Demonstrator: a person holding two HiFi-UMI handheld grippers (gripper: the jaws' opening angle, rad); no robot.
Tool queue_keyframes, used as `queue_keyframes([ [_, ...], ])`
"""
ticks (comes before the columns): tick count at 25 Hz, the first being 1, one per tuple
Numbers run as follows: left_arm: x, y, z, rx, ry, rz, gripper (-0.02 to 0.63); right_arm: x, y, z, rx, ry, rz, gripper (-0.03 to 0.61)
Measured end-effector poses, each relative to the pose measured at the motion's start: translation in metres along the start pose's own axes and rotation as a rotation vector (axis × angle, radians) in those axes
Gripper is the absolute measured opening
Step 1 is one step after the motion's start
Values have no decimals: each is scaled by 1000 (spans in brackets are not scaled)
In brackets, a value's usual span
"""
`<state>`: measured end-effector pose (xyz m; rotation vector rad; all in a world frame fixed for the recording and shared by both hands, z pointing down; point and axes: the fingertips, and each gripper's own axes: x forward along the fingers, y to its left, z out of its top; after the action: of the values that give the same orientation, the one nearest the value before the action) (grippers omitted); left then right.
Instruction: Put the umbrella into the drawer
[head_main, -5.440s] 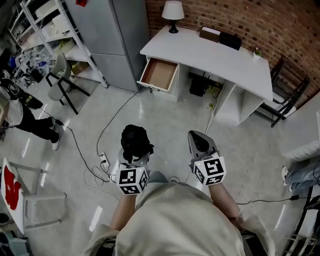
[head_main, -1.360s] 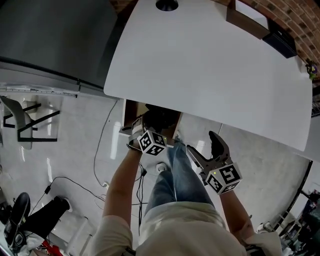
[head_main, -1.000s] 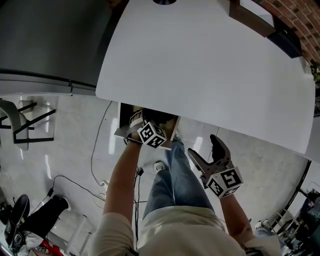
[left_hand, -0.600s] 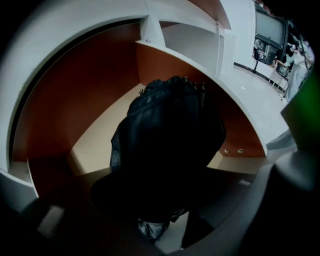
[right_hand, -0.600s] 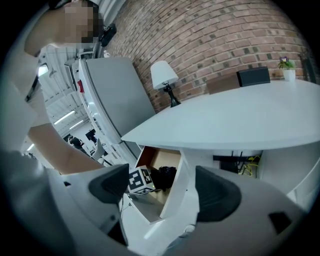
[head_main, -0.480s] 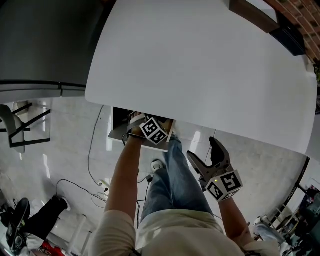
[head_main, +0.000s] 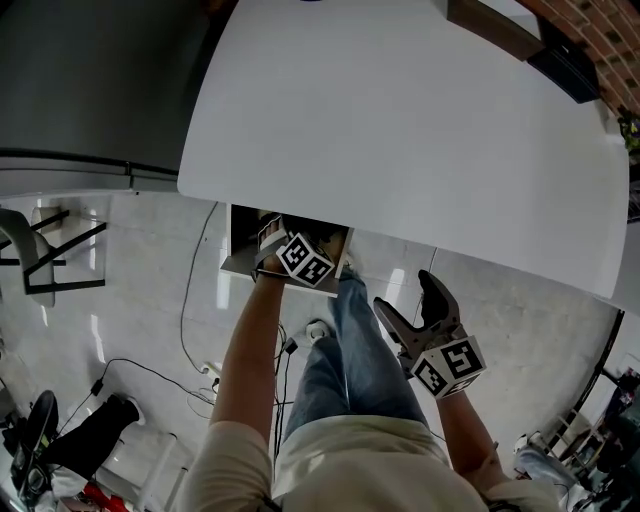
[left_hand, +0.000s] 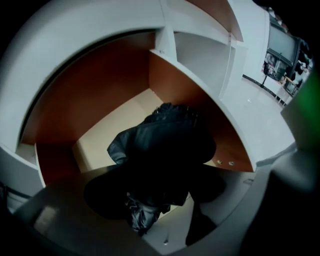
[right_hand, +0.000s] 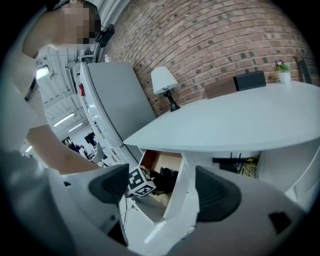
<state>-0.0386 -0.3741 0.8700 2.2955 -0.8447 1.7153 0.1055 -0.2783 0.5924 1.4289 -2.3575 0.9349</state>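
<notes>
The umbrella (left_hand: 165, 145), black and folded, is inside the drawer (left_hand: 100, 145) under the white desk (head_main: 400, 120), pinched by the left gripper (left_hand: 155, 197) on an outstretched arm. The right gripper (head_main: 412, 305) hangs short of the drawer, jaws spread on nothing. The floor (head_main: 130, 290) is pale and glossy, and a brick wall (right_hand: 225, 40) stands behind the desk. In the head view the desk edge hides most of the umbrella.

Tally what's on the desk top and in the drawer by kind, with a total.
Lamp: 1
Boxes: 2, a brown box and a black box
Potted plant: 1
Umbrella: 1, black, in the open drawer
Total: 5
</notes>
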Motion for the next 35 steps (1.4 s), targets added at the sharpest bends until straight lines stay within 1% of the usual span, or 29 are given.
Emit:
queue_keyframes([
  [5, -54, 7, 14, -107, -130, 46, 328, -19, 14, 2, -12, -49, -11, 394],
  [8, -89, 8, 19, -174, -191, 74, 289, -32, 28, 5, -32, -67, -12, 394],
  [10, -110, 9, 20, -211, -229, 84, 242, -39, 38, 6, -50, -78, -15, 394],
  [12, -133, 6, 22, -241, -264, 87, 227, -47, 48, 7, -70, -82, -22, 392],
  [13, -144, 3, 23, -254, -282, 88, 218, -53, 53, 6, -83, -82, -28, 382],
  [15, -166, -1, 24, -278, -318, 95, 197, -63, 61, 6, -112, -83, -43, 332],
  [17, -188, -5, 23, -310, -354, 103, 159, -72, 71, 6, -134, -89, -57, 284],
  [22, -249, -18, 10, -427, -449, 107, 99, -96, 96, 9, -190, -114, -94, 197],
  [27, -311, -38, -3, -506, -546, 117, 49, -120, 120, 6, -238, -158, -115, 102],
  [31, -361, -55, -15, -545, -607, 126, 18, -139, 142, -4, -271, -179, -115, 47],
  [35, -403, -71, -32, -609, -638, 93, 12, -154, 167, -9, -305, -204, -112, 3],
])
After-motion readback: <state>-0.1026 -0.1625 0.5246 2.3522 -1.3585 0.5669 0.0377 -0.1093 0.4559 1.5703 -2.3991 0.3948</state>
